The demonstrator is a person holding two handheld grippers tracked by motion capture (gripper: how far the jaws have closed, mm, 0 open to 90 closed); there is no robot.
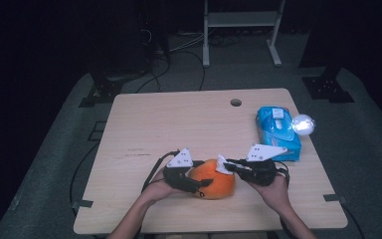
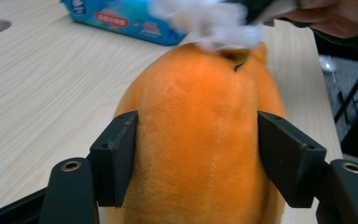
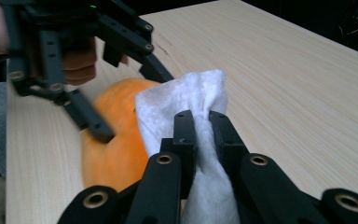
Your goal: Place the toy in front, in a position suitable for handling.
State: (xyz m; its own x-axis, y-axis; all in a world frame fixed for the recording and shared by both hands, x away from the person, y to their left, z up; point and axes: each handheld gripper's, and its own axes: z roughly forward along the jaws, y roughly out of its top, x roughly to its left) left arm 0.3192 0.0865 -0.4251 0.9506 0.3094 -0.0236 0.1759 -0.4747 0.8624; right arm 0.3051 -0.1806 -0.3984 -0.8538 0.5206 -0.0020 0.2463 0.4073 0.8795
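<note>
An orange plush toy (image 1: pixel 214 180) lies near the table's front edge. My left gripper (image 1: pixel 195 183) is shut on it: in the left gripper view both black pads press into the orange plush toy (image 2: pixel 196 135) from either side. My right gripper (image 1: pixel 227 166) is shut on a white wipe (image 1: pixel 222 164), held against the top of the toy. In the right gripper view the white wipe (image 3: pixel 193 112) bunches out between the closed jaws, over the orange plush toy (image 3: pixel 114 140), with the left gripper (image 3: pixel 74 70) beyond it. The white wipe (image 2: pixel 214 23) looks blurred in the left gripper view.
A blue pack of wipes (image 1: pixel 277 132) lies at the table's right side, with a bright round light (image 1: pixel 303 124) beside it. A round cable hole (image 1: pixel 236 102) sits near the far edge of the wooden table (image 1: pixel 179 119). Bare wood stretches behind the toy.
</note>
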